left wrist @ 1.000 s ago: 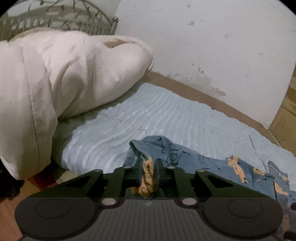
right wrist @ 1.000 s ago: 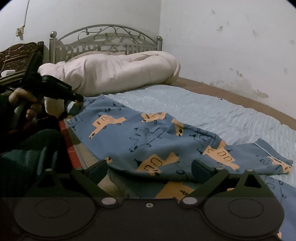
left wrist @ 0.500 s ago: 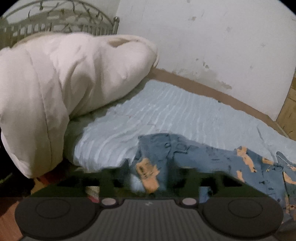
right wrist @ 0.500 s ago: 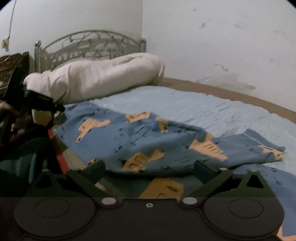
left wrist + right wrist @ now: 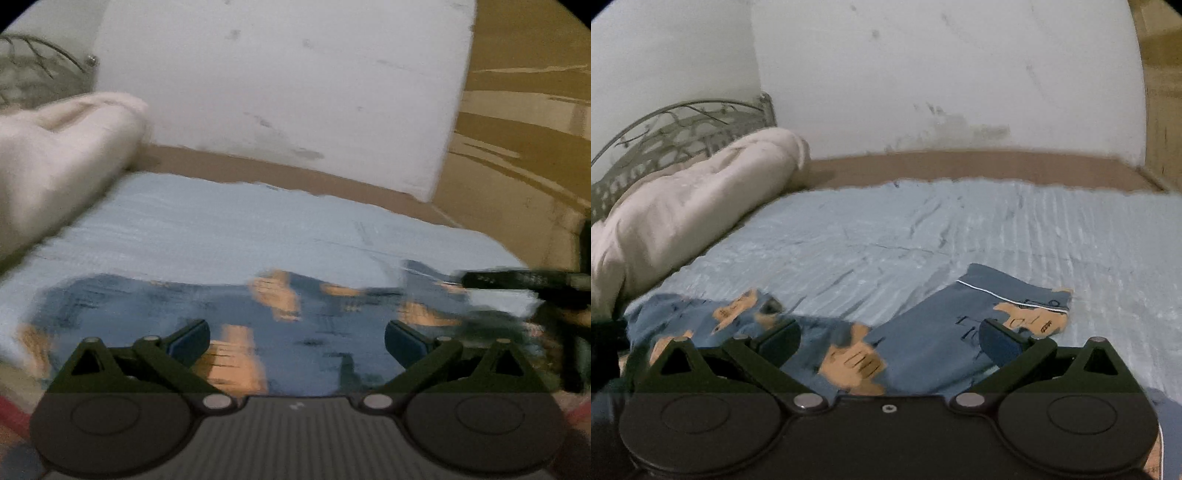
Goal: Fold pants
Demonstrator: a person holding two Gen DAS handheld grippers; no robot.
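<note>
Blue pants with orange truck prints lie on the light blue bed sheet, near its front edge; they also show, blurred, in the left wrist view. My left gripper is open and empty just above the pants. My right gripper is open and empty over the pants, with a leg cuff ahead to the right. The right gripper's dark body shows at the right edge of the left wrist view.
A rolled cream duvet lies at the left against a metal headboard. A white wall and a brown bed frame edge run along the far side. A wooden wardrobe stands to the right.
My left gripper has let go of the pants and opened, then swung right over the cloth. The pants now lie flat on the sheet. My right gripper has shifted right, staying open.
</note>
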